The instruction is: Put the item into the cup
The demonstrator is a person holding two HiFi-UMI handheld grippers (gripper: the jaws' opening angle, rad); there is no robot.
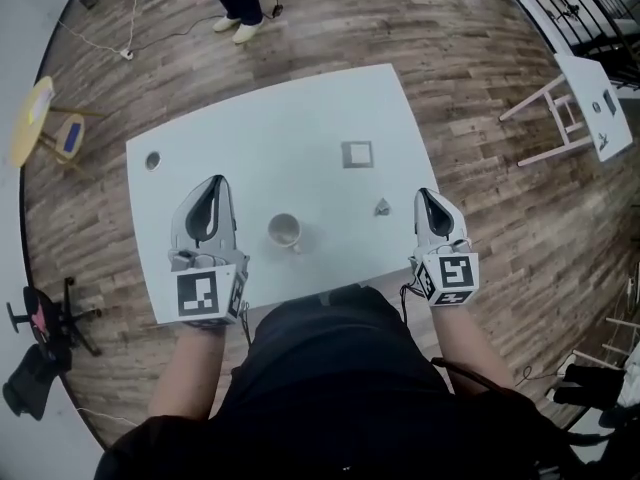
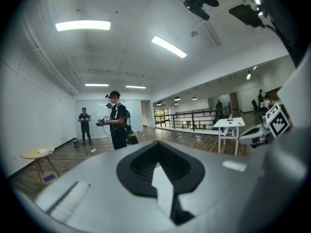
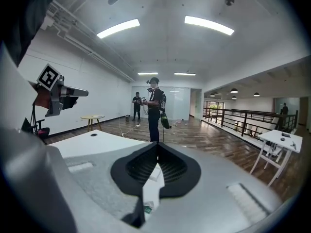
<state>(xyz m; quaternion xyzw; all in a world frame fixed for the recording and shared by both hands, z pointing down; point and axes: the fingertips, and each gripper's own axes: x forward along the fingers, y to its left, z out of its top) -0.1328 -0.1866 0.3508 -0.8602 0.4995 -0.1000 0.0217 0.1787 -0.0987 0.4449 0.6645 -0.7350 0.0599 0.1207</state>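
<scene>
Two grippers hang at the white counter (image 1: 250, 118) in the head view, the left gripper (image 1: 214, 182) near the cup (image 1: 285, 231), the right gripper (image 1: 428, 197) just beside the small grey item (image 1: 382, 206). The right should spread, dip and pinch it squarely. Left gripper view: jaws pressed together, empty. Right gripper view: likewise. No writing reads; only square markers (image 1: 197, 295) show.

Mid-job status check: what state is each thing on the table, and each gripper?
White ceramic cup: upright, looks empty.
Small grey item: on the white table, outside the cup, untouched.
Grey square pad: lying flat.
Left gripper: shut, empty.
Right gripper: shut, empty.
</scene>
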